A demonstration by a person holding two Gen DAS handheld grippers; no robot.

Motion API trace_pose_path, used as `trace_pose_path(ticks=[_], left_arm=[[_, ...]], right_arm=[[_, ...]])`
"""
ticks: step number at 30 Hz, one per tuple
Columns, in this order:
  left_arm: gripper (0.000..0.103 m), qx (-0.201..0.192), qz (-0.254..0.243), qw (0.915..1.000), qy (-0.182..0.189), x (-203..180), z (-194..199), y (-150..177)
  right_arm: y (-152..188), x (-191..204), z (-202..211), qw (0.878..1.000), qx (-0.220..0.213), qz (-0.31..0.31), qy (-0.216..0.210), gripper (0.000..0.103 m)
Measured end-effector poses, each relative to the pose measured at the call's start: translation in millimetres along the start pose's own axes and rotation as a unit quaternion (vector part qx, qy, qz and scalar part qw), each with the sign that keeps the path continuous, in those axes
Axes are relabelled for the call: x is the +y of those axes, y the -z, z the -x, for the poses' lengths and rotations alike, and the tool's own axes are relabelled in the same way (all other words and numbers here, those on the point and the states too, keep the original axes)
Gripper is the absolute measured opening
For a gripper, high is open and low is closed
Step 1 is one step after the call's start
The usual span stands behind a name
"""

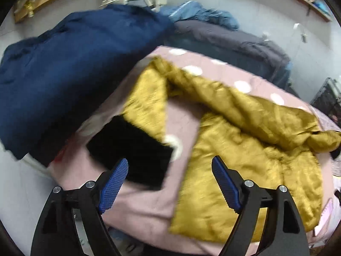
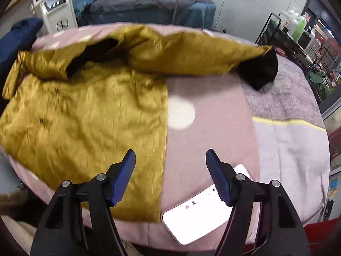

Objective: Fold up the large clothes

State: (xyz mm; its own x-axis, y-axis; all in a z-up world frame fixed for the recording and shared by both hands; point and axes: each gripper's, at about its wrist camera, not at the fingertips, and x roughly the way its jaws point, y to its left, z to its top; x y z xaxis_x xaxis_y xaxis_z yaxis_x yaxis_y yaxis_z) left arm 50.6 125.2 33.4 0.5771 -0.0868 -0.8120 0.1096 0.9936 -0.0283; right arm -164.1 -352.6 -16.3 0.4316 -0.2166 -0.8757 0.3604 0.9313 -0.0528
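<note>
A pink bed [image 2: 204, 149] with white dots is filling both views, and a mustard jacket [image 2: 85, 111] is lying spread on it, taking up most of the surface. In the right wrist view the jacket's body is sitting from nine o'clock to the centre, its straight side edge is running down toward six o'clock, and one sleeve is stretching across the top toward two o'clock, ending in a black cuff [image 2: 259, 72]. In the left wrist view the jacket [image 1: 245, 153] is lying from the centre toward four o'clock, while the other sleeve is slanting down toward seven o'clock and ending in its own black cuff [image 1: 134, 155]. A navy garment [image 1: 74, 74] is heaped at ten o'clock beside the bed in that view, with grey bedding [image 1: 230, 40] behind it at one o'clock. A white tablet [image 2: 200, 215] is resting on the bed at five o'clock in the right view. The left gripper [image 1: 169, 183] is hovering above the cuff and bare bedcover with its fingers released and nothing between them. The right gripper [image 2: 170, 177] is likewise hovering over the jacket's side edge, fingers spread apart and empty. By the look of things, the jacket is laid out flat but no fold is showing: both sleeves are lying outward and the body is at full width, so folding the sleeves in and doubling the body is all appearing to remain.
</note>
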Motion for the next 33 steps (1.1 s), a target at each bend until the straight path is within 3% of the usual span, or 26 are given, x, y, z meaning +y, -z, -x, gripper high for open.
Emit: trace_pose_path(ticks=[3,6,8,11,15,18,21,26,30,33], left_arm=[[0.077,0.012,-0.044,0.9976,0.053,-39.5,-15.4,5.0],[0.068,0.038,-0.117,0.9863,0.109,-101.2,-35.7,24.6],[0.058,0.043,-0.165,0.9775,0.124,-136.9,-46.7,39.7],[0.049,0.057,-0.225,0.9657,0.117,-179.0,-71.5,54.2],[0.046,0.088,-0.247,0.9586,0.111,-201.4,-106.7,53.8],[0.045,0.088,-0.265,0.9536,0.113,-211.4,-118.3,41.4],[0.042,0.082,-0.280,0.9503,0.109,-224.3,-137.2,13.1],[0.039,0.058,-0.282,0.9543,0.078,-250.7,-171.0,-53.1],[0.039,0.020,-0.241,0.9700,0.027,-271.5,-211.6,-136.5],[0.040,0.001,-0.142,0.9897,-0.019,-259.9,-236.0,-210.9]], right_arm=[[-15.4,8.6,-7.2,0.999,-0.001,-0.009,-0.048,0.069],[-22.6,49.1,-27.0,0.997,0.011,0.032,-0.067,0.069],[-17.2,77.8,-41.1,0.995,0.023,0.062,-0.068,0.069],[-5.0,110.6,-58.6,0.991,0.040,0.101,-0.074,0.069],[2.1,130.3,-89.1,0.986,0.060,0.145,-0.063,0.069],[0.5,129.9,-105.2,0.984,0.062,0.150,-0.066,0.069],[-3.4,120.5,-121.7,0.987,0.066,0.121,-0.080,0.081],[-6.0,116.0,-132.2,0.990,0.057,0.087,-0.094,0.090],[-4.5,119.4,-132.9,0.992,0.050,0.076,-0.090,0.093],[-3.6,117.5,-133.1,0.991,0.048,0.077,-0.096,0.093]])
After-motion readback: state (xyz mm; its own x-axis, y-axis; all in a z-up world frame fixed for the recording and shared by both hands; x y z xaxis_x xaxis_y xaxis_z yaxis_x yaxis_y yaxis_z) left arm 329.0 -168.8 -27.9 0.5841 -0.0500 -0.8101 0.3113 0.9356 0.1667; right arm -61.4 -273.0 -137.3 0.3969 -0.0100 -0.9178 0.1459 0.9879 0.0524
